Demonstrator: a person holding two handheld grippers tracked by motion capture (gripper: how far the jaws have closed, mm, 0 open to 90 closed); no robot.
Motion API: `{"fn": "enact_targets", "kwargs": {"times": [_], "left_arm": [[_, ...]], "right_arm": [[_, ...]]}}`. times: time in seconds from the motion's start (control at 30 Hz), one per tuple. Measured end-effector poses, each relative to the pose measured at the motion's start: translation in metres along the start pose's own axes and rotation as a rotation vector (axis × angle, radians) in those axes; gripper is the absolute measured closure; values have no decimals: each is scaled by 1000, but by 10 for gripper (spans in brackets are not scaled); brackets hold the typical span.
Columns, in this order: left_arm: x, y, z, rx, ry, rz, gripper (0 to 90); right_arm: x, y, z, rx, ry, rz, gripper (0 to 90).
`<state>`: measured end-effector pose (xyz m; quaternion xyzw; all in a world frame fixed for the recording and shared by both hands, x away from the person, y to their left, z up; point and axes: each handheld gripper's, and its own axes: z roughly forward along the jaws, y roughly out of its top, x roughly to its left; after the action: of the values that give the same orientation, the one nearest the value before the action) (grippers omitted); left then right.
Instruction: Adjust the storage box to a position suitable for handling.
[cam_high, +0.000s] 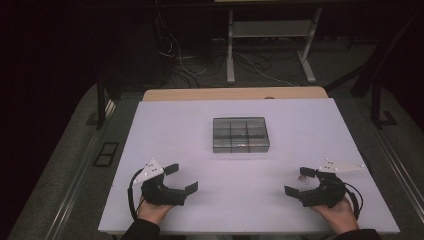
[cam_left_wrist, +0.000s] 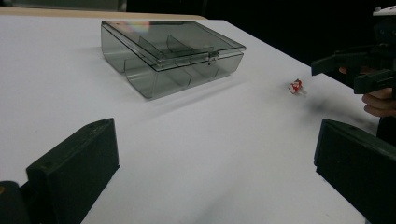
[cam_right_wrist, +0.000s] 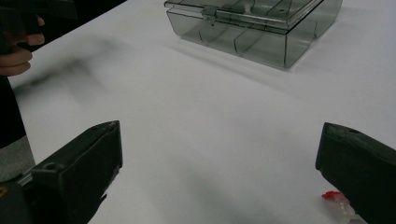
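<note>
Fingers (cam_high: 186, 189) apart, compartment box (cam_high: 240, 134) long axis crosswise

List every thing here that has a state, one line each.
Smoky clear compartment box: lid shut, latch closed, flat on the table.
Small red and white piece: lying loose on the table, near the right tongs, not gripped.
Left tongs: jaws wide open, nothing between them.
Right tongs: jaws wide open, nothing held.

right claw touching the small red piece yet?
Apart. In the left gripper view, bare table separates the red piece from the right claw, whose jaws stand open.
</note>
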<state>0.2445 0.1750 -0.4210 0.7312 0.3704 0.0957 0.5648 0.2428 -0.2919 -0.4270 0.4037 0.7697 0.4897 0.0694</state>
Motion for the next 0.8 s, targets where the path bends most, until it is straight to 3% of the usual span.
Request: {"fn": "enact_targets", "kwargs": {"times": [0.5, 0.8], "left_arm": [[-1, 1, 2, 7, -32, -5, 0], [-5, 4, 6, 39, -51, 9, 0]], "right_arm": [[1, 0, 0, 21, 10, -18, 5], [0, 0, -1, 13, 5, -21, 5]]}}
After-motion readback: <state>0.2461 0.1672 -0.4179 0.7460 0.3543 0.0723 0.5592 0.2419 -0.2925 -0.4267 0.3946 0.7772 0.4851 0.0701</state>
